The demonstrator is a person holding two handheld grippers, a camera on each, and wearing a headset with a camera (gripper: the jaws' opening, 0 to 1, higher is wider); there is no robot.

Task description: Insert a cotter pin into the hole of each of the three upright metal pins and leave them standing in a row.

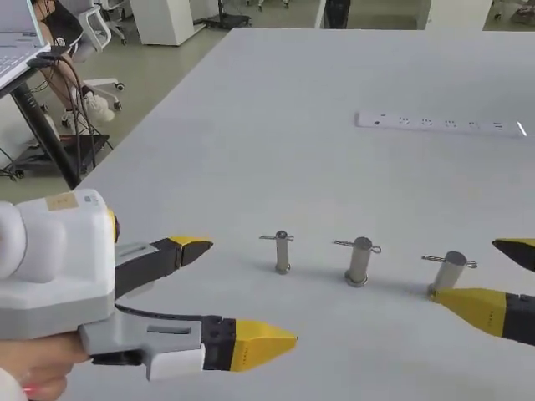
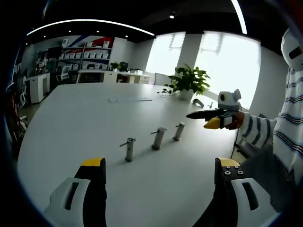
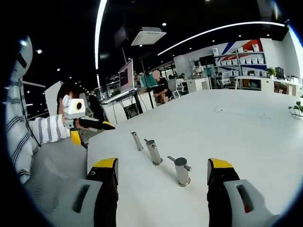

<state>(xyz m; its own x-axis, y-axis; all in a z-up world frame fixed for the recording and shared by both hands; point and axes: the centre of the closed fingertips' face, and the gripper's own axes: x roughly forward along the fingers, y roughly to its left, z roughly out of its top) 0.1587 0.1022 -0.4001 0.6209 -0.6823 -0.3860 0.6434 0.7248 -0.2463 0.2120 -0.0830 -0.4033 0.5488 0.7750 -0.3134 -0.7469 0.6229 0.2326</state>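
Left gripper (image 2: 159, 161), right gripper (image 3: 163, 163): both spread wide, empty. Three upright pins (image 1: 359, 261) in row just ahead of my tips, cotter pins (image 1: 357, 246) seemingly through each. Keep tips clear of row; avoid toppling.

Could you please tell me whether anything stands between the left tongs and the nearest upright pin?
Nothing visible does. Only bare table lies between the open left tongs and the nearest pin. The power strip lies far beyond the row.
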